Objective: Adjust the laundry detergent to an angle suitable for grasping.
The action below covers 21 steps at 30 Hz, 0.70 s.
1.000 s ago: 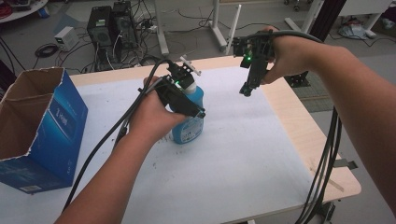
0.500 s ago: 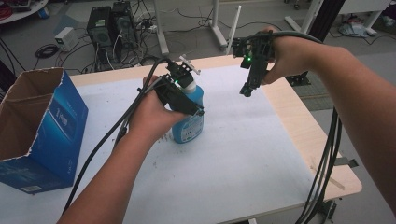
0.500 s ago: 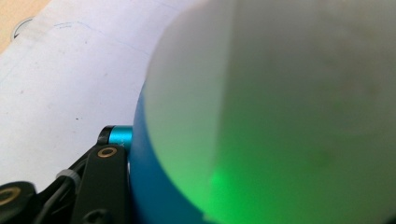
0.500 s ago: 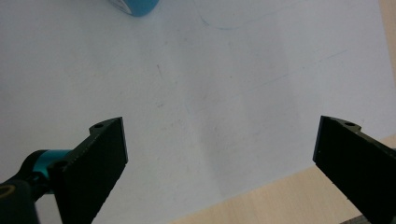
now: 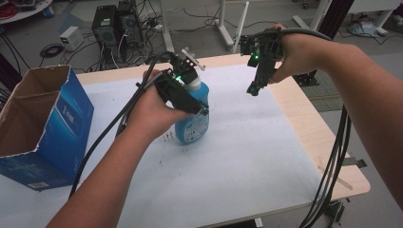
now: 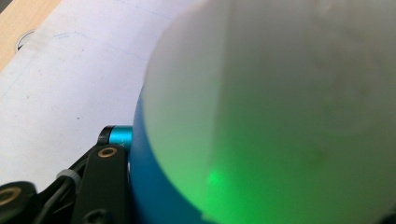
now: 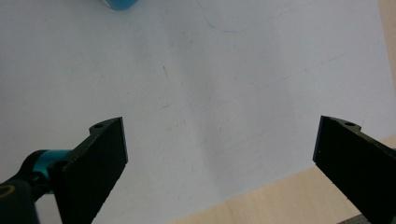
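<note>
A blue spray bottle [image 5: 192, 126] with a white top stands on the white sheet near the table's middle. My left gripper [image 5: 196, 102] comes from the left and is shut on its upper body, just under the white top. In the left gripper view the bottle [image 6: 261, 116] looms close, lit green, with one black finger [image 6: 107, 182] pressed against its blue side. My right gripper [image 5: 253, 89] hangs above the sheet's far right part, pointing down. Its jaws stand wide apart with nothing between them, as the right gripper [image 7: 219, 158] view shows. The bottle's blue base [image 7: 114, 3] peeks in at the top.
An open blue cardboard box [image 5: 43, 128] stands at the table's left edge. The white sheet [image 5: 247, 156] covers most of the wooden tabletop [image 5: 309, 128]. Cables [image 5: 332, 166] hang off the right side. Computer cases and stands sit on the floor beyond the far edge.
My left hand and gripper have risen slightly at the bottle. The right hand has kept still.
</note>
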Each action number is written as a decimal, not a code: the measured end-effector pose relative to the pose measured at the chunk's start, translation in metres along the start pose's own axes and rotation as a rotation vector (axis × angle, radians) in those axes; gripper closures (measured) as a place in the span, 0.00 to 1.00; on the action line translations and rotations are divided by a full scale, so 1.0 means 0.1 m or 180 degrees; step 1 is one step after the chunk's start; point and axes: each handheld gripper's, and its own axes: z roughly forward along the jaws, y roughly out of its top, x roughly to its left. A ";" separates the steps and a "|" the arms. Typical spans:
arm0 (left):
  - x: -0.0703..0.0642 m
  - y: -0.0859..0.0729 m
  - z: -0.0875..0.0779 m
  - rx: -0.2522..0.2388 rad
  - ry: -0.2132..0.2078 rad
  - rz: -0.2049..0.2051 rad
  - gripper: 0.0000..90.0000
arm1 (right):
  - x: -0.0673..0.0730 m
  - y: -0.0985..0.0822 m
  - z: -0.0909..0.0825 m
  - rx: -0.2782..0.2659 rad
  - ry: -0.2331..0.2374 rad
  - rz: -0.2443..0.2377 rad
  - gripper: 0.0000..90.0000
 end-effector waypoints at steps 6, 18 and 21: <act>-0.05 -0.04 -0.21 0.0000 -0.0094 0.0096 0.49 | 0.08 0.06 -0.02 0.0006 -0.0015 -0.0030 0.03; -0.13 -0.26 -0.54 0.0070 -0.0333 0.0434 0.49 | 0.27 0.19 -0.06 0.0003 -0.0040 -0.0091 0.03; -0.13 -0.34 -0.58 0.0052 -0.0409 0.0460 0.49 | 0.34 0.23 -0.06 0.0010 -0.0039 -0.0126 0.03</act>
